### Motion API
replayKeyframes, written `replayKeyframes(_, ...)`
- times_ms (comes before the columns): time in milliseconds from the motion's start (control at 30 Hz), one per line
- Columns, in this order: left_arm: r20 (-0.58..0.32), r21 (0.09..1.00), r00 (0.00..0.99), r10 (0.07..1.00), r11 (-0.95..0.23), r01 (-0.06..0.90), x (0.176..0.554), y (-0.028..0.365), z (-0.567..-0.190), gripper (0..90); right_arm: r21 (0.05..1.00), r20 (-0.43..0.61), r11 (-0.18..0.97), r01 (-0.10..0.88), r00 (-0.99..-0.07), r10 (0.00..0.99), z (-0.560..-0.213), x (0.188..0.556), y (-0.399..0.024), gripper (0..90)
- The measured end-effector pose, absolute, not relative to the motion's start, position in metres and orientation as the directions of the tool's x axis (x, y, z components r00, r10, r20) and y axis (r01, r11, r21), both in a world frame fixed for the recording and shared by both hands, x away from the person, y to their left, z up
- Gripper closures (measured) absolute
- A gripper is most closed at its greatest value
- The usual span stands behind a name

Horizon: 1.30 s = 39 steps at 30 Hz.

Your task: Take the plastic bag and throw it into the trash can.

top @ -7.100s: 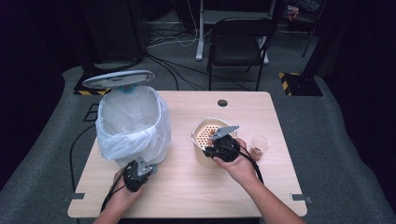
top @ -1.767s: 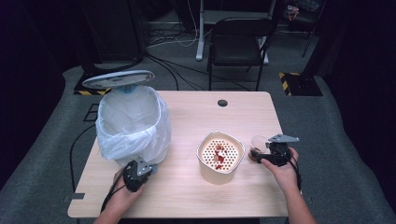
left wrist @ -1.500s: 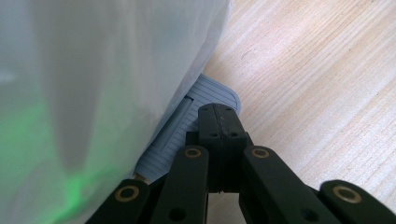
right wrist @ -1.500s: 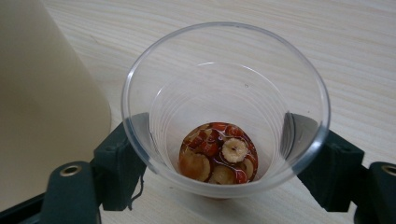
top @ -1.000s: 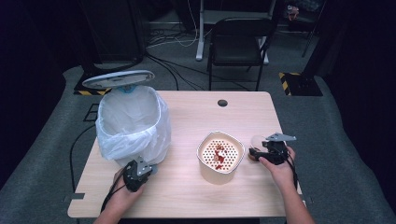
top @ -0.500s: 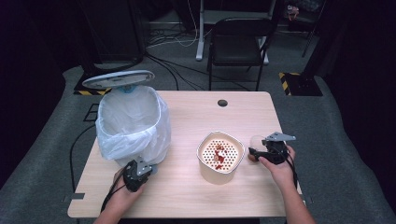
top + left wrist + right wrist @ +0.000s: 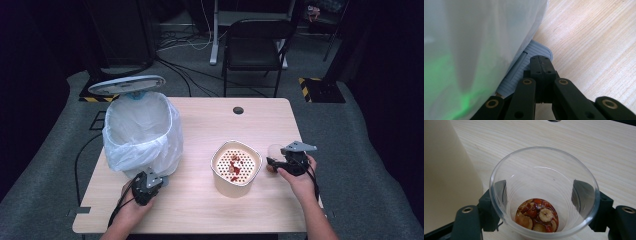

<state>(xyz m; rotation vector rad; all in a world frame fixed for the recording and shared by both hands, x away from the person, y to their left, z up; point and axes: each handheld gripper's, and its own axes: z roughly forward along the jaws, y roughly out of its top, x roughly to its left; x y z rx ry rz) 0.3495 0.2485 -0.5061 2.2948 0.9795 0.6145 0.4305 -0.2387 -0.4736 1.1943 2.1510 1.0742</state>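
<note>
Table: a light wooden table with a round dark cable hole near its far edge.
Bin: a pedal bin lined with a white plastic bag stands on the table's left half; its grey round lid is raised behind it.
Pedal: a grey ribbed foot pedal sticks out from under the bag at the bin's near side.
Left gripper: the black left gripper rests on the table just in front of the bin; in the left gripper view its tip lies over the pedal, the two jaws pressed together with nothing between them.
Strainer bowl: a cream round bowl with a perforated insert sits right of centre, with red and pale fruit scraps on the insert.
Cup: a clear plastic cup stands upright on the table just right of the bowl, holding red and pale fruit slices in a little liquid at its bottom.
Right gripper: the black right gripper has one jaw on each side of the cup, both touching its wall, pinching it.
Writing: no brand, label or text can be read on any item.
Surroundings: a black chair stands beyond the table on grey carpet.
</note>
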Motion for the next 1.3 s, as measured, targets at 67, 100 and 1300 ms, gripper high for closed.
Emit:
replayKeyframes(67, 0.185, 0.651, 0.626, 0.757, -0.572, 0.499, 0.349, 0.248, -0.506, 90.0, 0.806, -0.015, 0.32, 0.498, -0.524, 0.851, -0.473, 0.43, -0.239, 29.3)
replayKeyframes(100, 0.186, 0.651, 0.627, 0.756, -0.573, 0.498, 0.35, 0.249, -0.506, 90.0, 0.805, -0.014, 0.322, 0.498, -0.527, 0.85, -0.473, 0.43, -0.239, 30.0)
replayKeyframes(1300, 0.186, 0.651, 0.626, 0.757, -0.572, 0.499, 0.349, 0.248, -0.506, 90.0, 0.814, -0.063, 0.405, 0.417, -0.63, 0.774, -0.432, 0.426, -0.233, 43.8)
